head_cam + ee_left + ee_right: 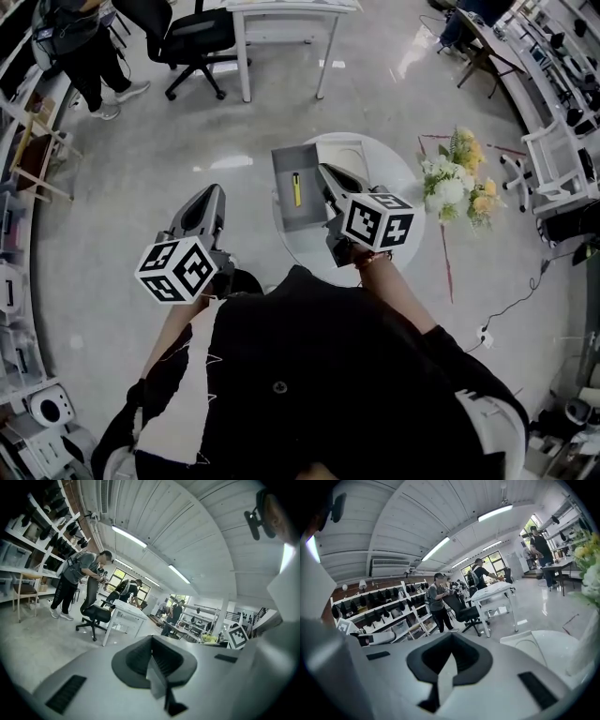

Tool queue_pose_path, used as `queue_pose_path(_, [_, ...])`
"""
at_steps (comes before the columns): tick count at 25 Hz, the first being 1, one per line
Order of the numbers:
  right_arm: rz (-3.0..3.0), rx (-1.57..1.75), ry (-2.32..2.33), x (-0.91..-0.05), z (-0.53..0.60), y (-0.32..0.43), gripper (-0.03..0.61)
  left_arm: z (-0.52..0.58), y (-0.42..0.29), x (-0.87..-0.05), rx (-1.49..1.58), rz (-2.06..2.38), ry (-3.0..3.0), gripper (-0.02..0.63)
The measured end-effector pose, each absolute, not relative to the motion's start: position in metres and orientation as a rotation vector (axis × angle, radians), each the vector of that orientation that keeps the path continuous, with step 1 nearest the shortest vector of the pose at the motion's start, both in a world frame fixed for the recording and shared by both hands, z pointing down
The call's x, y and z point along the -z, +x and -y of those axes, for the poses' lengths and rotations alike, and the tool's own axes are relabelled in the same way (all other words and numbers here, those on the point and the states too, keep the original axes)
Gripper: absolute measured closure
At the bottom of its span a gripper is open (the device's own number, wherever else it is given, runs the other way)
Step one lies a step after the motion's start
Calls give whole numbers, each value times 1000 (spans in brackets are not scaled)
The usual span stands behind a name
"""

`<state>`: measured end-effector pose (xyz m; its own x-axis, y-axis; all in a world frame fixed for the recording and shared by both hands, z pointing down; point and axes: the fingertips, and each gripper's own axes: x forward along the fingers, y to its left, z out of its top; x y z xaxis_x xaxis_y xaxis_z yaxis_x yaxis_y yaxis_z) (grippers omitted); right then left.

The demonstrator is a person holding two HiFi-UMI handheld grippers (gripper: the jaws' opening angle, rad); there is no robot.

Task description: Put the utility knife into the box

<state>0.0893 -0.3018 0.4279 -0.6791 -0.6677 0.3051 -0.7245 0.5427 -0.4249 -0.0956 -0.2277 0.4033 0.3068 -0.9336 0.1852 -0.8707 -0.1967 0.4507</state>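
A yellow utility knife (296, 188) lies inside an open grey box (282, 175) on a small round white table (394, 169). My right gripper (324, 172) hangs just right of the box over the table, its jaws pressed together with nothing between them (449, 657). My left gripper (214, 192) is off the table to the left, over the floor. It is shut and empty as well (153, 657). Both gripper views point up at the room and ceiling, so neither shows the knife or the box.
A bunch of white and yellow flowers (459, 187) stands on the floor right of the table. A white desk (281, 28) and a black office chair (187, 42) are behind it, with a person (89, 56) at the far left. Shelves line both sides.
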Motion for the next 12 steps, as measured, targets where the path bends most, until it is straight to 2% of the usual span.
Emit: queue_pose_path(12, [2617, -794, 1200, -445, 291, 89, 574, 214, -99, -416, 177, 1602, 2079, 601])
